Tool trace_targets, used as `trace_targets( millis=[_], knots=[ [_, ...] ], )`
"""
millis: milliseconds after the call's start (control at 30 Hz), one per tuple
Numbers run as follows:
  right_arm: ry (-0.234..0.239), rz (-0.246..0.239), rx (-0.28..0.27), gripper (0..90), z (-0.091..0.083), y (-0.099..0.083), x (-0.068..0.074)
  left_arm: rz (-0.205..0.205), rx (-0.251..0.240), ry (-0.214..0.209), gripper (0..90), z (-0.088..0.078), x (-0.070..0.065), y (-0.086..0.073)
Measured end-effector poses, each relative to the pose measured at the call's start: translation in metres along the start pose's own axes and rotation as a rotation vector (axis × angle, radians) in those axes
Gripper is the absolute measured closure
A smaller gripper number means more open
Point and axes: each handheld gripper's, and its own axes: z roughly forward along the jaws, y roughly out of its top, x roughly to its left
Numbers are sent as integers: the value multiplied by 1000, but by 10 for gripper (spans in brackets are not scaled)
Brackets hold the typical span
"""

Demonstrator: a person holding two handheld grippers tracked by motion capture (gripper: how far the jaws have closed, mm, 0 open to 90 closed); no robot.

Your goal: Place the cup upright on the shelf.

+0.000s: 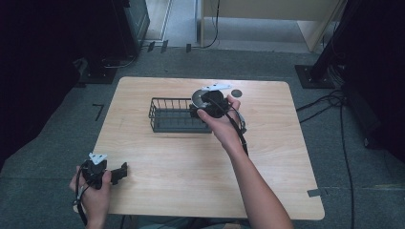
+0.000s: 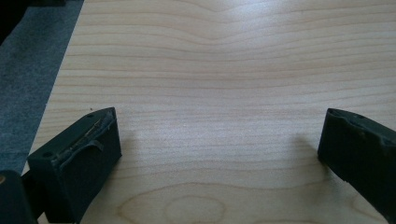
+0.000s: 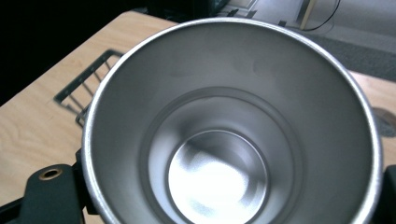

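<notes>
worktop (image 1: 267,181): wire basket (image 1: 174,115) near centre, toward 12 o'clock | cup (image 1: 199,97): at 3 o'clock end of basket, above its rim, gripped in right tool (image 1: 210,106) | small disc (image 1: 236,92): on worktop at 1 o'clock of cup | left tool (image 1: 117,172): over worktop's 8 o'clock corner, well apart from basket

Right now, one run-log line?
right tool: shut on metal cup, lifted beside wire basket | left tool: open, nothing between, over table
</notes>
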Motion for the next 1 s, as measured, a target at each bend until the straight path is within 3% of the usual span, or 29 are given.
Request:
trace_targets(
  millis=[500,1000],
  knots=[
    [-53,20,18,173,46,4,-2,1,0,0,0,0,0,0],
    [-22,0,120,172,80,-9,11,1,0,0,0,0,0,0]
  ],
)
